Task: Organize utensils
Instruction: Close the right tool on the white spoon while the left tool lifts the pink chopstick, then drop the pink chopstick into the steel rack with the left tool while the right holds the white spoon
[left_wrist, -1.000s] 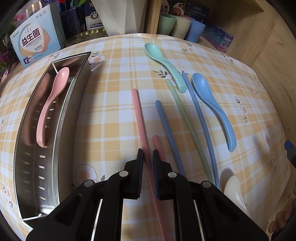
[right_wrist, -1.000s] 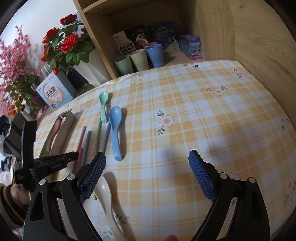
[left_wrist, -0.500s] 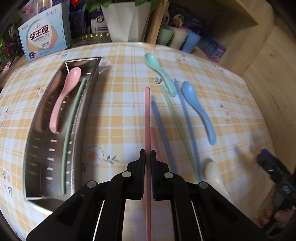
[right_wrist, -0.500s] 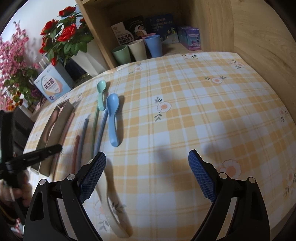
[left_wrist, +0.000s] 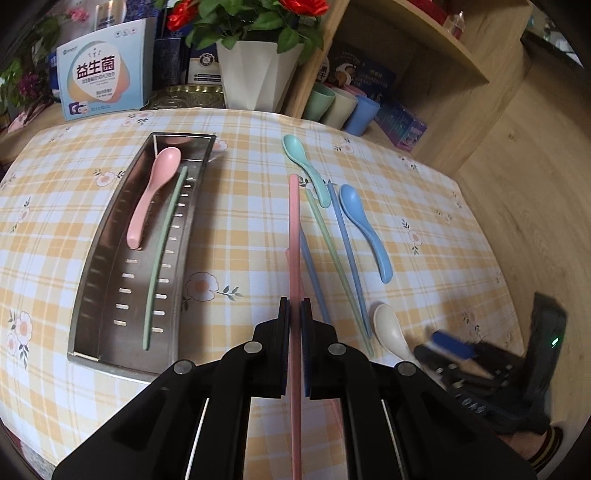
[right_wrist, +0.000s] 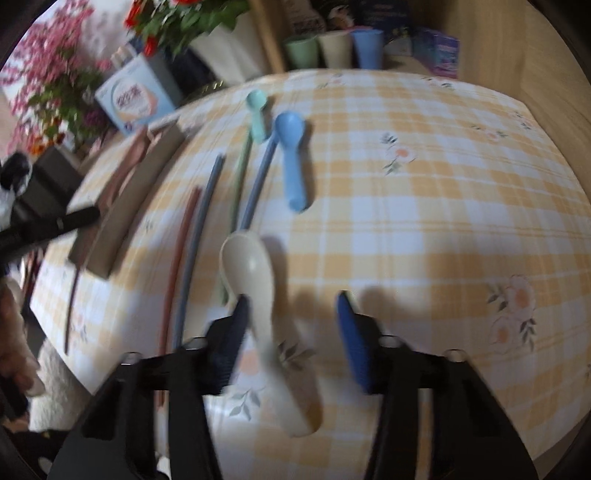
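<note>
My left gripper (left_wrist: 294, 310) is shut on a pink chopstick (left_wrist: 294, 236) and holds it above the checked tablecloth. A steel tray (left_wrist: 92, 266) at left holds a pink spoon (left_wrist: 153, 195) and a green chopstick (left_wrist: 162, 254). On the cloth lie a mint spoon (left_wrist: 304, 166), a blue spoon (left_wrist: 364, 229), blue and green chopsticks and a second pink chopstick (right_wrist: 177, 266). My right gripper (right_wrist: 293, 314) is open, low over the cloth, with the cream spoon (right_wrist: 258, 295) between its fingers; the view is blurred.
A white flower pot (left_wrist: 258, 74), a light-blue box (left_wrist: 103, 77) and three cups (left_wrist: 341, 107) stand at the table's far edge by a wooden shelf. The wooden wall runs along the right side.
My left gripper has lifted the pink chopstick higher off the cloth. My right gripper has moved left and down, so that the cream spoon now lies between its fingers.
</note>
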